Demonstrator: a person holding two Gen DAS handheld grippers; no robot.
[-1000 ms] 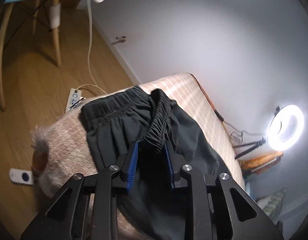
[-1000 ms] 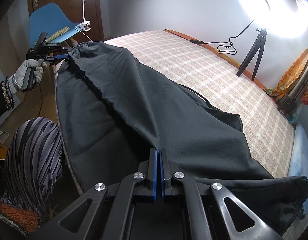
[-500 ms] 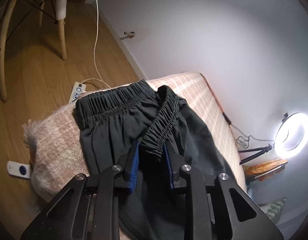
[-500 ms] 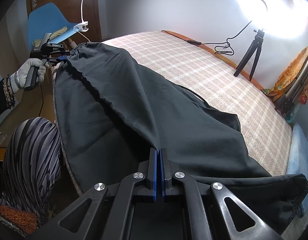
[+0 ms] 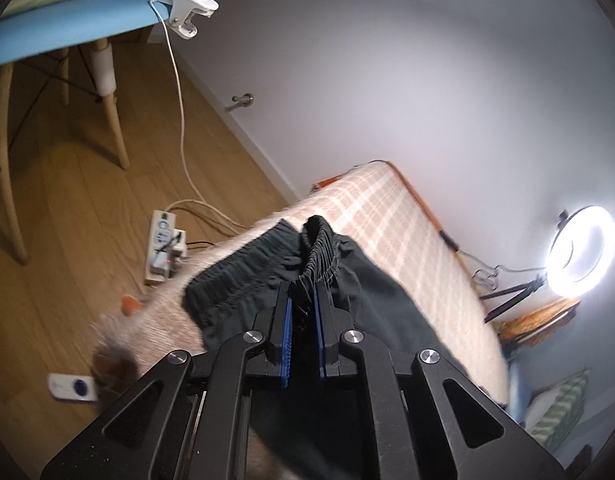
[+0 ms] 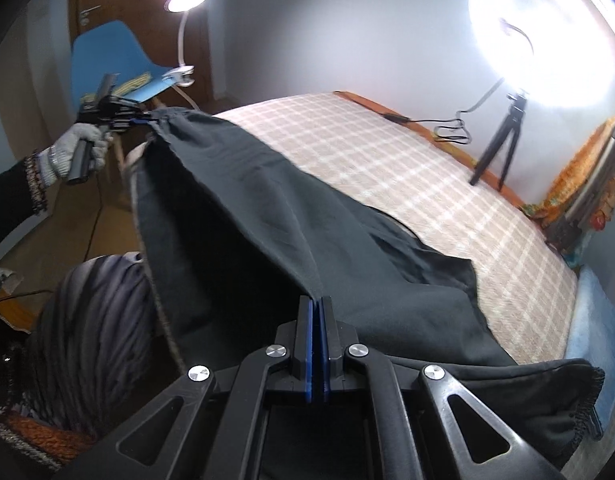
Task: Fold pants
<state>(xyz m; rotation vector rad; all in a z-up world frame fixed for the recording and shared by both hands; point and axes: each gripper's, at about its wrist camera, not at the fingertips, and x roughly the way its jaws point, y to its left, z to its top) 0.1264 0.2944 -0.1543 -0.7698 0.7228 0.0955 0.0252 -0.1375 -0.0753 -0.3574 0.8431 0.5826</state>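
Across the checked bedspread [image 6: 407,168] lie the dark pants [image 6: 267,216], stretched lengthwise along the near edge of the bed, one hem end [image 6: 579,412] hanging loose at the far right of the right wrist view. Their gathered elastic waistband [image 5: 319,248] sits at the bed's corner, bunched into an upright ridge. The left gripper [image 5: 303,300] has just been closing on that ridge, and its blue pads now pinch the waistband between them with only the cloth's thickness left in the gap. From the other camera the same gripper [image 6: 141,121] shows at the far end of the cloth, held in a hand in a grey knit glove [image 6: 73,154]. The right gripper [image 6: 316,304] is closed tight on a fold of the pants partway along the leg, and the fabric rises from its pads in a taut crease running towards the waistband. Beyond the bed a ring light [image 5: 581,252] glows on its small tripod [image 6: 503,140]. A blue chair [image 5: 63,20] carries a white clip lamp [image 5: 187,4], whose cable trails down to a power strip [image 5: 161,244] on the wooden floor [image 5: 67,208].
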